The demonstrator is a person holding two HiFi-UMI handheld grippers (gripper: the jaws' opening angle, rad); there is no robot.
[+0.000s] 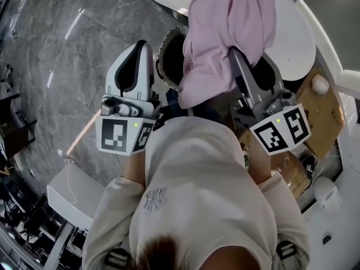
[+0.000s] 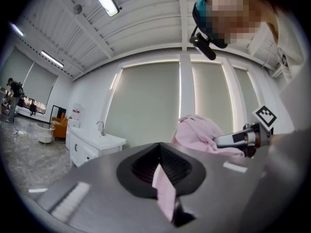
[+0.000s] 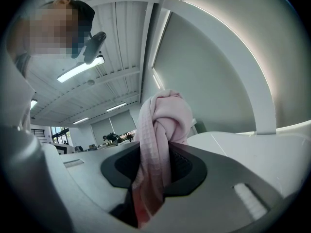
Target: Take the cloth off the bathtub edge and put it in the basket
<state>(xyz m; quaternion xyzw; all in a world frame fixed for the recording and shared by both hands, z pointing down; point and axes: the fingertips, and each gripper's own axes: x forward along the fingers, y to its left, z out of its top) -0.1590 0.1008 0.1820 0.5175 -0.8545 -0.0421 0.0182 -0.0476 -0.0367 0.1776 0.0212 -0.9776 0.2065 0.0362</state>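
The pink cloth (image 1: pixel 225 32) hangs bunched in the air in front of the person. My right gripper (image 1: pixel 239 61) is shut on it, and a thick twisted fold (image 3: pixel 155 149) fills its jaws. My left gripper (image 1: pixel 142 45) is level beside it on the left, its jaws closed on a thin pink strip of the cloth (image 2: pixel 164 193). From the left gripper view the bunch (image 2: pixel 201 135) shows on the right, with the right gripper (image 2: pixel 243 139) under it. A dark round basket (image 1: pixel 166 55) stands on the floor between the two grippers, partly hidden by the cloth.
The white bathtub edge (image 1: pixel 298 44) curves across the top right. A brown cardboard box (image 1: pixel 323 114) lies to the right and a white roll (image 1: pixel 327 194) below it. Grey marble floor (image 1: pixel 56 66) spreads to the left. A white vanity with a tap (image 2: pixel 97 141) stands farther off.
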